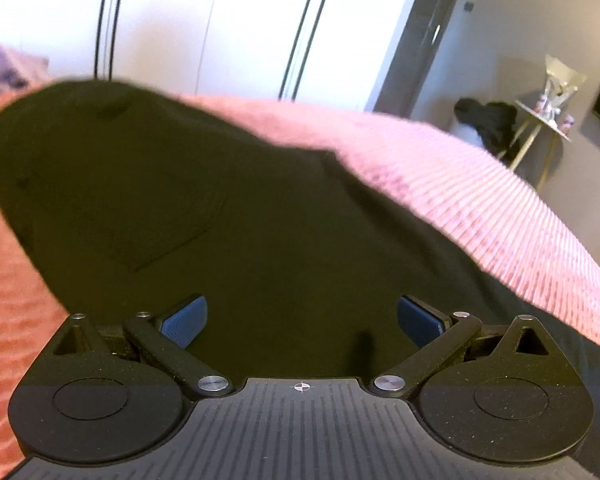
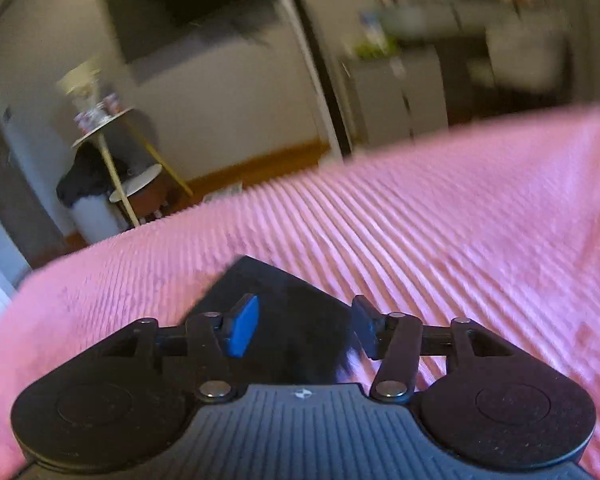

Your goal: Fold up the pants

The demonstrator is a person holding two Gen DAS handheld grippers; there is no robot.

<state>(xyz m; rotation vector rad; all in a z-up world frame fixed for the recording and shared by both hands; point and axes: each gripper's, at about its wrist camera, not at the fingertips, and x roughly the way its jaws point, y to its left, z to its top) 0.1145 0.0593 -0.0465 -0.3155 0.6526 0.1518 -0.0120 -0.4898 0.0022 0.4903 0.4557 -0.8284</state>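
Note:
Black pants (image 1: 172, 184) lie spread on a pink ribbed blanket (image 1: 480, 200) on a bed. In the left wrist view my left gripper (image 1: 302, 320) hovers low over the dark cloth with its blue pads wide apart and nothing between them. In the right wrist view my right gripper (image 2: 306, 326) is open over a pointed corner of the black pants (image 2: 284, 296), which lies between and under its pads on the pink blanket (image 2: 460, 240). This view is blurred by motion.
White wardrobe doors (image 1: 220, 28) stand behind the bed. A small gold-legged side table (image 1: 540, 128) with a dark bundle beside it stands to the right; it also shows in the right wrist view (image 2: 108, 136). A purple cloth (image 1: 0, 64) lies at far left.

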